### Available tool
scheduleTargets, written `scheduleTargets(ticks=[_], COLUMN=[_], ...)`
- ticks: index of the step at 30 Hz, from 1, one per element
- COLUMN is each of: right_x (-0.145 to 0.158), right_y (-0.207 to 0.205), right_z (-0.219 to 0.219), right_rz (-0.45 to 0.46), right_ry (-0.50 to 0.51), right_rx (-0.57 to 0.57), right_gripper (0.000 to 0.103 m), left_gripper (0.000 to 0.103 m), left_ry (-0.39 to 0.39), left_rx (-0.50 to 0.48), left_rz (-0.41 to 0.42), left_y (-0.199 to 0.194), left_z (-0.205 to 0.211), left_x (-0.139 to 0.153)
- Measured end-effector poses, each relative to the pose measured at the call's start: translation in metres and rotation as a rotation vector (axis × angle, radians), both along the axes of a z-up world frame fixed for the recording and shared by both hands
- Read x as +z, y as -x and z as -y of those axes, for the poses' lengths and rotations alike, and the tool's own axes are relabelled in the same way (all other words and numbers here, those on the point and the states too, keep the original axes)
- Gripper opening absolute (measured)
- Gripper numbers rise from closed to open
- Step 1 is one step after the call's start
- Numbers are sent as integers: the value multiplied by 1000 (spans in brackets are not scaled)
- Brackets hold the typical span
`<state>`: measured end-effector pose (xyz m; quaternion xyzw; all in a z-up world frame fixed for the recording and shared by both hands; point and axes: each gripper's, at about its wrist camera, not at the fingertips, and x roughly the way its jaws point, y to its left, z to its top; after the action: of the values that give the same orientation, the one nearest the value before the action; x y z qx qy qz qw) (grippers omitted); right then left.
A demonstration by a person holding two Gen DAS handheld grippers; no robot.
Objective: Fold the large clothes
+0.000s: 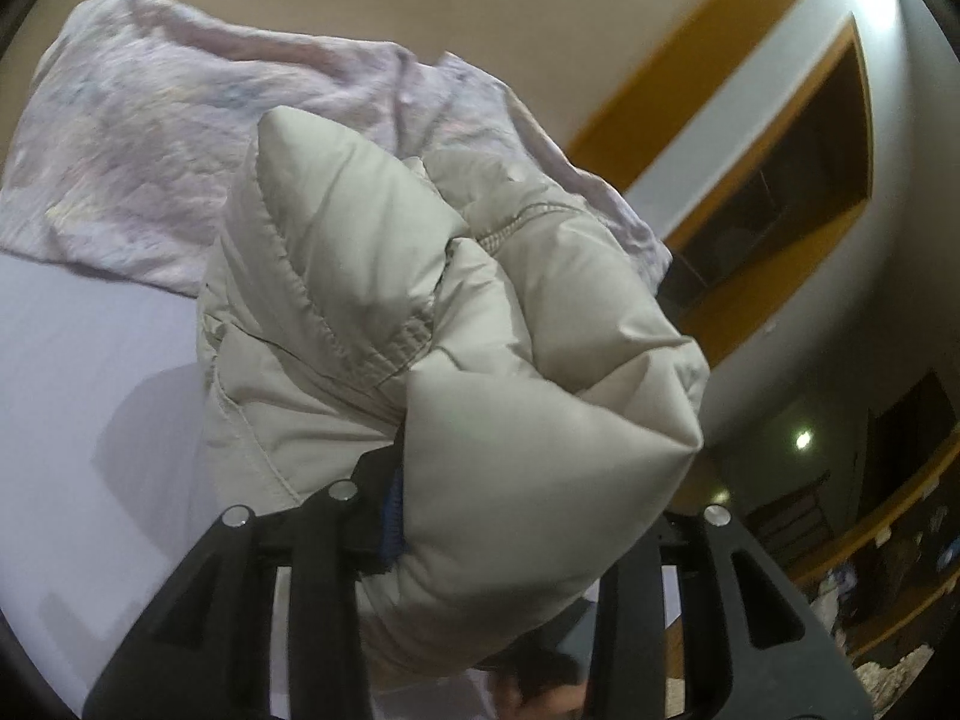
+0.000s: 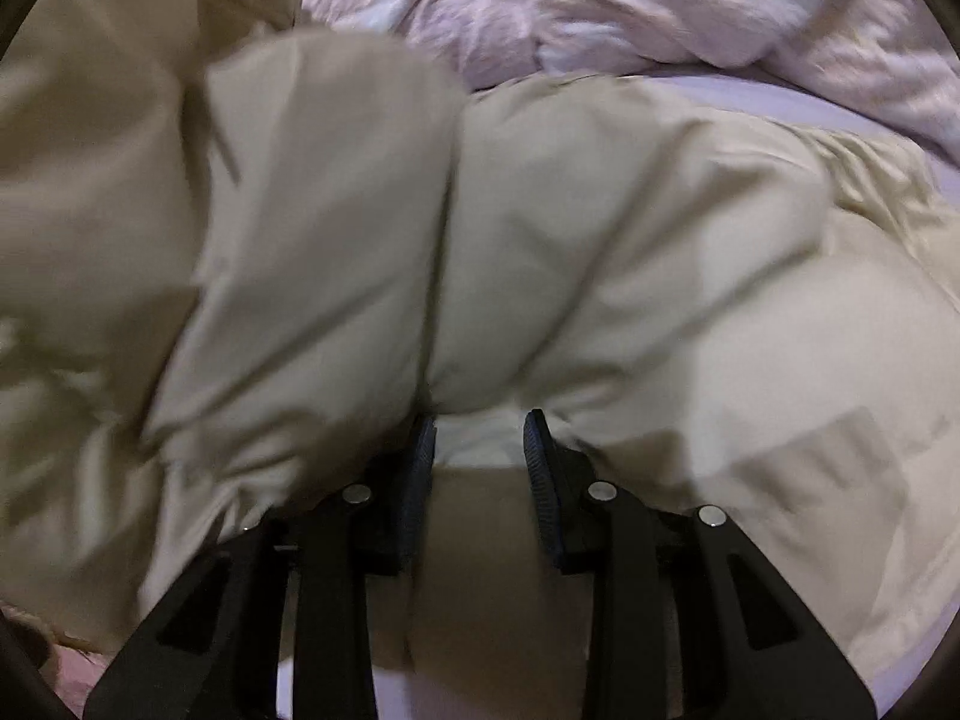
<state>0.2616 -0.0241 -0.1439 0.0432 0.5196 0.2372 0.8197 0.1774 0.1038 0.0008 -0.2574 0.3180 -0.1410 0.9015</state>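
The beige puffer jacket (image 1: 456, 324) is shown bunched and lifted over the bed (image 1: 78, 372) in the clamped left hand-held gripper (image 1: 480, 540), while the right hand-held gripper (image 2: 480, 450) (jaws parted, apparently empty) is pressed against its bulk directly ahead.

We see our right gripper (image 2: 478, 456) from just behind, its two black fingers with ribbed blue pads (image 2: 420, 480) set apart, their tips pressed into a puffy beige quilted jacket (image 2: 600, 228) that fills most of the frame, slightly blurred. Beyond the jacket lies a crumpled pale pink blanket (image 2: 600, 6) on a lavender bed sheet (image 2: 798, 99).
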Motion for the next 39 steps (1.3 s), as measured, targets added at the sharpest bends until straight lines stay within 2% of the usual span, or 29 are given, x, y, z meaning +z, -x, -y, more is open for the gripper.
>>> scheduleTargets(ticks=[8,12,18,22,25,26,29,36,39], right_x=[21,23,20,16,15,15,14,11,7], right_y=[22,32,40,48,52,53,51,53,43], right_z=[79,105,152,184,194,196,198,199,197], right_rz=[14,24,21,3,1,2,5,-6,-13], right_ry=[-69,-74,-62,-77,-67,-68,-63,-59,-58], right_rx=[-107,-144,-265,-338,-360,-364,-365,-365,-369], right_gripper=[33,33,34,34,34,34,34,34,34], left_gripper=[40,42,47,55,75,83,88,97,97], left_ry=[-21,-33,-74,-127,-122,-110,-108,-73,-99], left_rx=[-84,-140,-250,-356,-439,-455,-468,-419,-349], left_rz=[-22,-45,-105,-172,-210,-214,-211,-194,-181], left_y=[-14,-25,-40,-49,-48,-46,-46,-25,-17], left_z=[52,83,139,180,198,200,197,156,133], left_x=[-3,-7,-21,-38,-46,-45,-39,-10,-1])
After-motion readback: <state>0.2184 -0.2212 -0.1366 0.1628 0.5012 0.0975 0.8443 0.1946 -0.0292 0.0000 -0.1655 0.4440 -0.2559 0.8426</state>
